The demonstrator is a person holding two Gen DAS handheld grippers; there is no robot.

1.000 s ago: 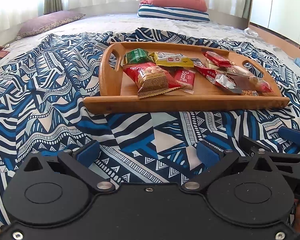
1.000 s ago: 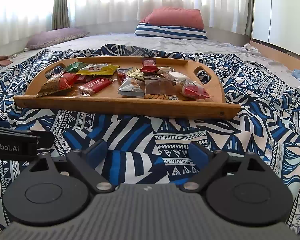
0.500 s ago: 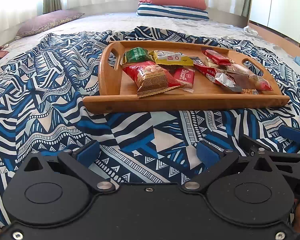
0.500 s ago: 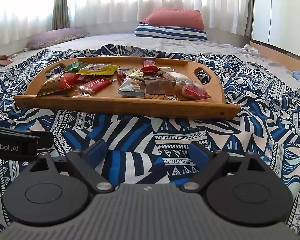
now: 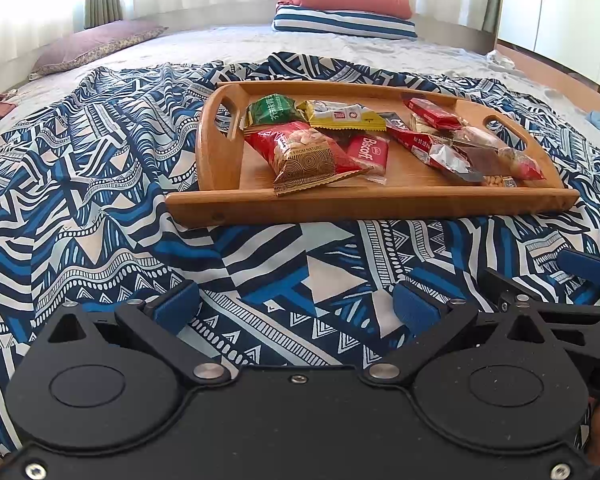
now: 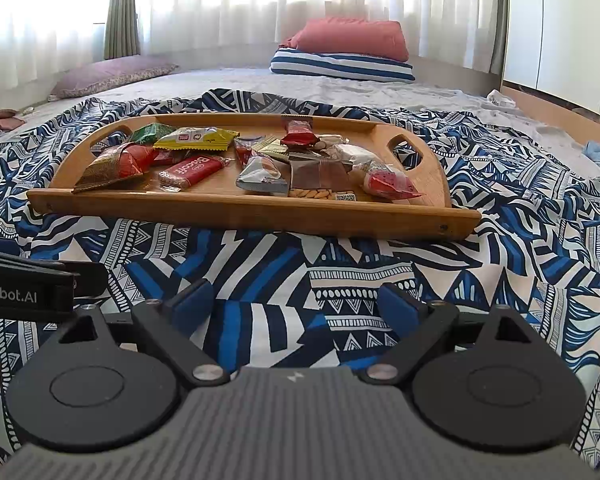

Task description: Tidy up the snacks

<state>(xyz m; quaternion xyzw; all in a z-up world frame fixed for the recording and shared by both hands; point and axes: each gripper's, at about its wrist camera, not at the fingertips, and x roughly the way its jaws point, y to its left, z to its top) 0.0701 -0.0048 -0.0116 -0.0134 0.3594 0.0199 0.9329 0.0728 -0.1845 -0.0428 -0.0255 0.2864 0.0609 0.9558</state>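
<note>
Snacks lie jumbled in the wooden tray (image 5: 380,200) on the patterned blue blanket (image 5: 80,200), a red Biscoff pack (image 6: 192,170) among them. Left gripper (image 5: 296,306) and right gripper (image 6: 296,304) hover near the tray, jaws spread, empty; the right-hand wrappers overlap, seemingly touching.

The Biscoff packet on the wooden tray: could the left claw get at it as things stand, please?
Probably yes. The left claw is open over the patterned blanket, and the Biscoff packet lies exposed near the tray's low front rim, beside the peanut bag.
</note>
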